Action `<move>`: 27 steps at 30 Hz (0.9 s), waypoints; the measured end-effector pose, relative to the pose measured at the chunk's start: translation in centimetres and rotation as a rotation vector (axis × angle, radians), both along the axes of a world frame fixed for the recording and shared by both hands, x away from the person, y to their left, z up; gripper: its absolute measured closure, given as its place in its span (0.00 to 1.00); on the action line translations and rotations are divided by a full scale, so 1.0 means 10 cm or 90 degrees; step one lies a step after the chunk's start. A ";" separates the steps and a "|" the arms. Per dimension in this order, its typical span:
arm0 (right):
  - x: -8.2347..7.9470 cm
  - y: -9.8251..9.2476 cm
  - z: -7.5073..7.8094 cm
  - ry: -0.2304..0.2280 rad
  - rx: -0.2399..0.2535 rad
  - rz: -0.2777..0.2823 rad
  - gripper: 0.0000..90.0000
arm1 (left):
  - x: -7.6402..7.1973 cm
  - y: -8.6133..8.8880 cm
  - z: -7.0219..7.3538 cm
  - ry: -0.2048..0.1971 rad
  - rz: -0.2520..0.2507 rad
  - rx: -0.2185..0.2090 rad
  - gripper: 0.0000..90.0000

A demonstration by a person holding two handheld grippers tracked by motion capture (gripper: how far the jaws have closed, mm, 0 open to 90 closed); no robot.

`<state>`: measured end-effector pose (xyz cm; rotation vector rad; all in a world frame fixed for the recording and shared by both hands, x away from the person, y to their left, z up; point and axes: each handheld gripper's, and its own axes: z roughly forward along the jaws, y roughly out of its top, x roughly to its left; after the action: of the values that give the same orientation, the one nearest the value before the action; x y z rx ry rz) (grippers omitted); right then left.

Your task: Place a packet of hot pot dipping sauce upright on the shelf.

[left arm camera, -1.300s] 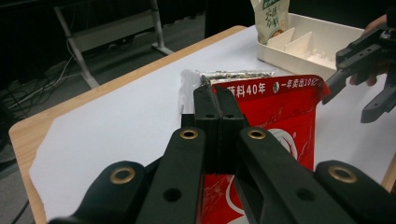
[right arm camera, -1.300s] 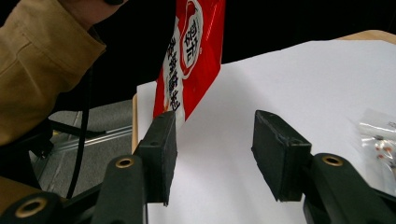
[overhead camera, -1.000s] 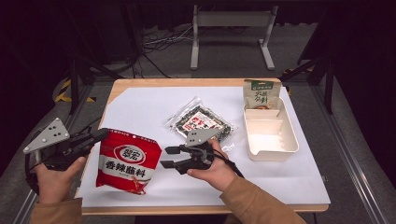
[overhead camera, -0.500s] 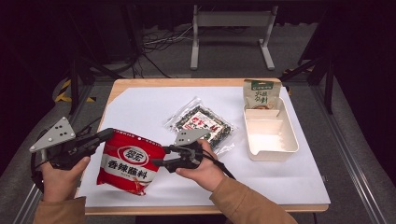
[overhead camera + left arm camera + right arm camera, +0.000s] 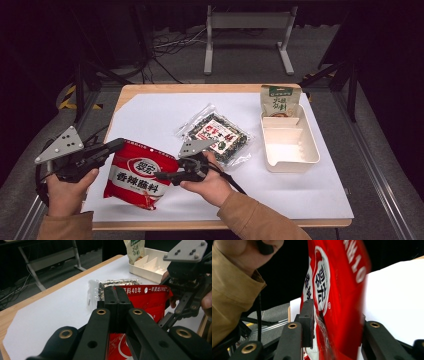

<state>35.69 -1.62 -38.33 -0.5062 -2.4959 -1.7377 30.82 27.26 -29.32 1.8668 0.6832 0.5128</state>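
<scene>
Item one: red seasoning bag point(image 5: 139, 174), a glossy, crinkled plastic pouch with white lettering and an oval logo, held up off the white sheet point(image 5: 150, 120) at the near left of the table point(image 5: 200, 88). I have it by its upper left edge in my left gripper point(image 5: 118, 145), whose black jaws are pressed flat together on the film. My right gripper point(image 5: 160, 176) comes in from the bag's right edge; in the right gripper view the bag hangs between its two black jaws, which have just been closing, one pad at the printed face, the other side still showing a gap.

Item two: clear cellophane packet point(image 5: 216, 135), flat and square, dark speckled contents with a red label, lying on the sheet just beyond my right hand.

Item three: cream plastic tray point(image 5: 295, 160), rectangular, rounded rim, divided into compartments, at the right side of the sheet, well apart from the bag.

Item four: green-topped pouch point(image 5: 279, 99), standing against the tray's far end
</scene>
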 end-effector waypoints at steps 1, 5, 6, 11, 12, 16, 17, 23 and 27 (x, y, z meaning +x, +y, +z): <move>0.00 0.01 -0.01 -0.002 -0.001 0.001 0.74 | 0.00 0.00 0.00 -0.001 0.001 0.000 1.00; 0.00 0.02 -0.01 0.002 0.001 0.013 0.91 | 0.00 0.00 0.00 -0.001 0.002 0.001 1.00; 0.01 0.02 -0.01 0.006 0.005 0.019 0.94 | 0.00 0.01 0.00 -0.004 0.002 0.001 1.00; -0.02 -0.01 0.05 -0.017 0.015 0.018 0.98 | -0.01 0.02 0.01 -0.008 0.010 0.000 1.00; -0.03 -0.02 0.07 -0.023 0.017 0.015 0.99 | -0.02 0.03 0.01 -0.009 0.008 -0.006 1.00; -0.03 -0.13 0.19 -0.052 0.038 -0.009 0.99 | -0.03 0.03 0.02 -0.017 -0.002 -0.023 1.00; -0.02 -0.16 0.22 -0.055 0.044 -0.013 0.99 | -0.04 0.02 0.02 -0.024 -0.005 -0.023 1.00; 0.03 -0.37 0.42 -0.106 0.040 -0.032 0.99 | -0.06 -0.06 0.05 -0.038 -0.034 -0.032 1.00; 0.04 -0.44 0.50 -0.118 0.028 -0.030 0.99 | -0.06 -0.10 0.05 -0.048 -0.024 -0.014 0.94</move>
<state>36.07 -6.02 -33.35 -0.4219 -2.5787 -1.9373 30.18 26.26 -28.80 1.8265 0.5999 0.5457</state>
